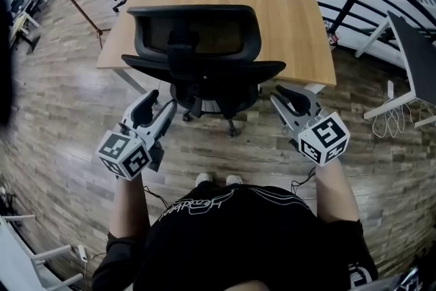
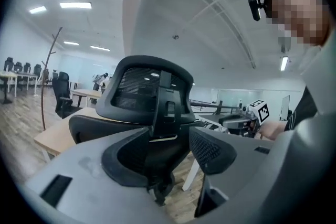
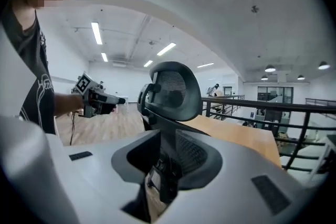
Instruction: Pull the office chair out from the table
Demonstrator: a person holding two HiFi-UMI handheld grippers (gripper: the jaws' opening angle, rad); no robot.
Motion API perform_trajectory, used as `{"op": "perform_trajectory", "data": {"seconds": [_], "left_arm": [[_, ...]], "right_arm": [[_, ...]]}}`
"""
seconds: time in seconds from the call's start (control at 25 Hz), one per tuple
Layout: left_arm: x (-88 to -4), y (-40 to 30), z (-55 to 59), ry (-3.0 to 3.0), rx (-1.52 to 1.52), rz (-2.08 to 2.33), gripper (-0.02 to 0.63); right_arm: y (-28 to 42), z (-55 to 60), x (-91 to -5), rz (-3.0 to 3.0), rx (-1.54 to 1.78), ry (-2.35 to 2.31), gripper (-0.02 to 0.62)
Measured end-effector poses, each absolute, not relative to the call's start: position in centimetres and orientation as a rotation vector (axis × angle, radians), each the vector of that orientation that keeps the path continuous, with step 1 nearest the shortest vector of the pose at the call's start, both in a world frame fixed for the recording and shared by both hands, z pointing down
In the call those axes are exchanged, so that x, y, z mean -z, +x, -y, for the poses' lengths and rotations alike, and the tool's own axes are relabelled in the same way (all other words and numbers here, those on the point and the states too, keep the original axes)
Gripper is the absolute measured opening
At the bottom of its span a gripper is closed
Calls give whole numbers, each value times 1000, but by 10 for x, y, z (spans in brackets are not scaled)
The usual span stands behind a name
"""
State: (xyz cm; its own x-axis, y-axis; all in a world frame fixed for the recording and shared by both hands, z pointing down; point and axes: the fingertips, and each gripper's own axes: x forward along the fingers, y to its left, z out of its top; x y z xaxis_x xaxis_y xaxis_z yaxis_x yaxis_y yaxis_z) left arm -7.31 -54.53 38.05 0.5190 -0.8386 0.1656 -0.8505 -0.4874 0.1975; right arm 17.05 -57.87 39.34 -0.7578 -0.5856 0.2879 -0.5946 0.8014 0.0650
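The wood-plank floor (image 1: 68, 99) extends beneath and around both claws. The wooden bench (image 1: 293, 3) lies ahead of both claws, beyond the chair. The black office chair (image 1: 197, 44) stands directly ahead of me and between the lines of my two claws, its mesh backrest turned toward me and its seat at the near edge of the bench, with the wheeled base on the floor just short of that edge. My left claw (image 1: 160, 104) is held near the chair's left side, just short of the seat and not touching it; its jaws stand well apart with nothing between them, the chair's back showing through the gap. My right claw (image 1: 289, 97) is held near the chair's right side, likewise clear of it; its jaws stand a narrow way apart and grip nothing, the chair's column visible beyond them.
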Motion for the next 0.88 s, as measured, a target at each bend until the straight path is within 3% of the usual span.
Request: {"op": "perform_trajectory", "data": {"seconds": [0.08,0.32,0.6,0.88], "left_arm": [[-385,-86,555,2532,-158,1438,256],[-393,-128,598,2620,-336,1412,296],[-409,-179,638,2757,-772,1391,307],[-432,-199,666,2880,-1125,1231,308]], "right_arm": [[171,590,-396,2633,10,931,135],[172,626,-402,2475,127,1010,256],[168,654,-427,2100,477,956,286],[161,664,-442,2051,422,939,287]]}}
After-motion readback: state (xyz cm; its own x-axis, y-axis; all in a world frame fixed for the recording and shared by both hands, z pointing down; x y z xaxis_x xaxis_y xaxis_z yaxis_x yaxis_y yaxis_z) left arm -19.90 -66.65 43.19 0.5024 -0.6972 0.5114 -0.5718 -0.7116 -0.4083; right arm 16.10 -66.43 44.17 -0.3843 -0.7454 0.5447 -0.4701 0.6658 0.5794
